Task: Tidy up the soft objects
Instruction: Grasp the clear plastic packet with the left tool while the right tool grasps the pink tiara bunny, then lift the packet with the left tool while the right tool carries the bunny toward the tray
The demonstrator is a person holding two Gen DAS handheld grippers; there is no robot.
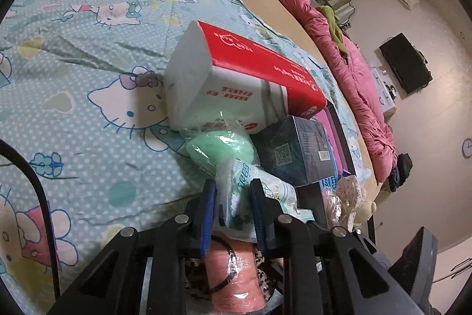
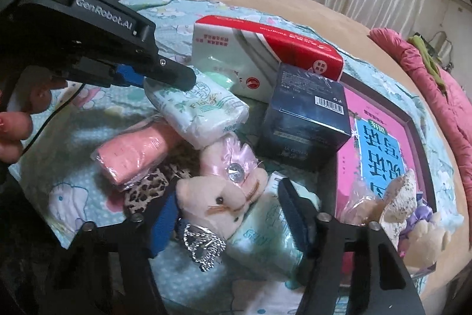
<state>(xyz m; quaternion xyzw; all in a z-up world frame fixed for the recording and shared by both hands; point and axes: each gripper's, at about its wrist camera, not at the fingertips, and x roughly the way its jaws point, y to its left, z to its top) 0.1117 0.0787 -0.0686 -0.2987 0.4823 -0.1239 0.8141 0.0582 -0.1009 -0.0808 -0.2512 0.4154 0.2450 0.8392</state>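
Two tongs | left gripper (image 1: 233,191) clamped on tissue pack (image 1: 250,194) | right gripper (image 2: 227,214) jaws apart, straddling plush rabbit (image 2: 224,194), not pressing.

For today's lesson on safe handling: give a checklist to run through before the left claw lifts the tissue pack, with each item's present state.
1. Left claw closed on the tissue pack: ok.
2. Grip on the pack's body, not just its loose wrapper: cannot tell.
3. Right claw clear of that pack: ok; it straddles the pink plush rabbit.
4. Nothing resting on the pack: ok.
5. Dark box beside it not touching: cannot tell.
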